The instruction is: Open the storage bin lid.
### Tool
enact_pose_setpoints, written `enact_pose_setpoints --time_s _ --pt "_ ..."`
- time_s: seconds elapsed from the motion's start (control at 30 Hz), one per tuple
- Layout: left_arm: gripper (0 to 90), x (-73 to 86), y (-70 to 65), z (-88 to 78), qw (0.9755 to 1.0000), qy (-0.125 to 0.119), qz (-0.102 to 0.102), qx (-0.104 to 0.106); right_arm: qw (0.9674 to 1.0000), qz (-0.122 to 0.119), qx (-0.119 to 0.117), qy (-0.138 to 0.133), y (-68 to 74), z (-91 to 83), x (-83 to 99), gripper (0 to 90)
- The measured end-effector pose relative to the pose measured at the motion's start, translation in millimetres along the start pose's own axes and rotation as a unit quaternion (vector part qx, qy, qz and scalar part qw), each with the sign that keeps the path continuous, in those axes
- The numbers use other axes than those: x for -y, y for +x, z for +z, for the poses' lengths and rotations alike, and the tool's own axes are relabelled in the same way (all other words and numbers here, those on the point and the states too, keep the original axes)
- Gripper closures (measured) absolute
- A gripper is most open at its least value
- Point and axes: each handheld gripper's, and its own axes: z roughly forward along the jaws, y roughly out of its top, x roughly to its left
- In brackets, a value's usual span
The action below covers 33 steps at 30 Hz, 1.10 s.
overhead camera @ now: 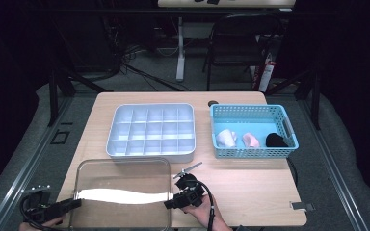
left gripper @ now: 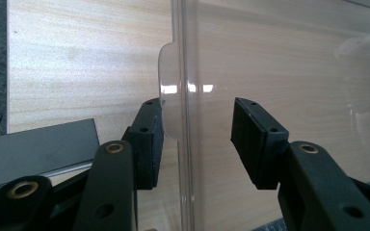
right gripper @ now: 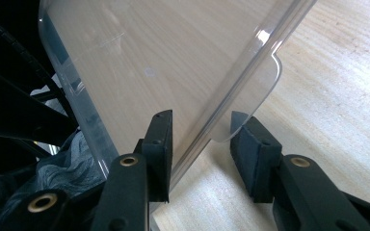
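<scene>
A clear plastic box (overhead camera: 123, 192) with rounded corners rests on the front left of the wooden table (overhead camera: 250, 187). My left gripper (overhead camera: 77, 202) is at its left side. In the left gripper view the box's rim (left gripper: 188, 72) runs between the jaws of the left gripper (left gripper: 197, 130). One pad lies against the rim's small tab (left gripper: 166, 91), the other stands apart from the wall. My right gripper (overhead camera: 167, 204) is at the box's right side. There the box's wall (right gripper: 125, 72) and its tab (right gripper: 250, 96) pass between the jaws of the right gripper (right gripper: 200, 139), which do not clamp it.
A white tray (overhead camera: 151, 153) with several compartments sits behind the box. To its right stands a blue basket (overhead camera: 250, 153) holding a white item (overhead camera: 226, 138), a pink one (overhead camera: 251, 140) and a black one (overhead camera: 275, 140). A folding chair (overhead camera: 241, 43) stands beyond the table.
</scene>
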Motion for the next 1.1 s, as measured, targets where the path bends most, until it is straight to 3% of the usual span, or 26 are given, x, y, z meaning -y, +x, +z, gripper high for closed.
enact_pose_setpoints --time_s 0.2,0.43,0.67,0.97,1.1 --pt "55.4 -0.7 0.1 -0.6 0.9999 0.016 -0.003 -0.001 1.0 0.0 0.0 0.005 0.0 1.4 0.3 59.8" --pt "55.1 0.0 0.2 -0.2 0.9997 0.019 -0.012 -0.006 1.0 0.003 -0.001 0.008 1.0 4.2 0.7 58.9" --pt "54.0 1.7 1.8 1.8 0.9995 0.008 -0.025 -0.016 0.9999 0.003 -0.004 0.013 2.4 9.7 1.0 57.2" --pt "52.6 2.0 2.6 -0.1 0.9993 0.011 -0.029 -0.023 0.9999 -0.006 -0.004 0.012 5.7 12.1 0.0 56.8" --pt "50.0 3.2 2.7 -0.3 0.9988 0.004 -0.033 -0.035 0.9997 -0.018 0.004 0.017 7.1 11.5 -0.9 53.3"
